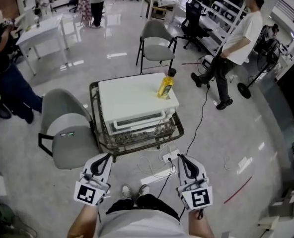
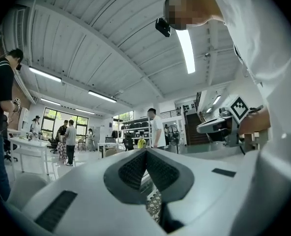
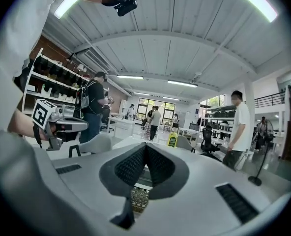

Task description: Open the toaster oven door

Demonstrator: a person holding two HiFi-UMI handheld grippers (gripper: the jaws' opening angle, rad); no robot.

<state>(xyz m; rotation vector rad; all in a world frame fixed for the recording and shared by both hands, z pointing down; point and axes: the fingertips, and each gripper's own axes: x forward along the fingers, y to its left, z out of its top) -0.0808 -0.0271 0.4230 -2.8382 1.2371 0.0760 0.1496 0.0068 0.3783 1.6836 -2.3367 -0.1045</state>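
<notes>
A white toaster oven sits on a low wire cart, its door facing me and closed. A yellow bottle stands on its top right corner. My left gripper and right gripper hover near the floor side of the cart, a short way in front of the oven and touching nothing. In the left gripper view the left gripper has its pads together with nothing between them. The right gripper looks the same in the right gripper view, where the bottle shows beyond it.
A grey chair stands left of the cart and another chair behind it. A power strip and cables lie on the floor between my grippers. A person walks at the back right; others stand by a white table.
</notes>
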